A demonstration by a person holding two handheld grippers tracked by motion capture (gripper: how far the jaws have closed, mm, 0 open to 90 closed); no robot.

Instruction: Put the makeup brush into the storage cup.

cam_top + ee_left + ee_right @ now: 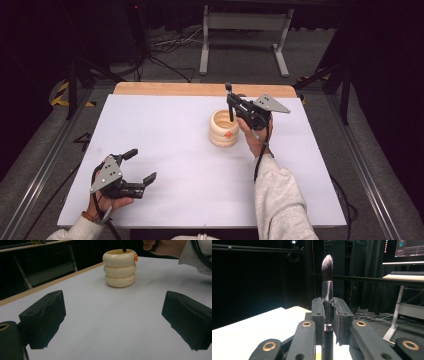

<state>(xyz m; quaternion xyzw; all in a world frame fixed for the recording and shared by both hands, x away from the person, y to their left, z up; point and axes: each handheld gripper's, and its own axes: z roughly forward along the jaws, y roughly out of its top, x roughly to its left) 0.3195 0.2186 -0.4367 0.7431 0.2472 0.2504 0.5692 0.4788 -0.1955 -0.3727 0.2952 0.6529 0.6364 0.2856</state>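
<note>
Bench (165,150): white top, wooden strip along the far edge (200,89). Carries nothing else apart from the work in hand.

Floor (240,55): grey carpet beyond and beside the bench.

Desk frame (245,40): pale grey, two legs with flat feet, standing on the floor past the far edge.

Cables (170,47): black and white, loose on the floor left of the desk frame.

Tape (62,95): yellow and black striped, on the floor near the far left corner.

Rails (40,165): metal, running along both sides of the bench.

Monitor (410,251): lit, upper right in the right gripper view, above a second desk (404,277) bearing a keyboard (405,272).

Curtains (367,270): dark, in the background.
</note>
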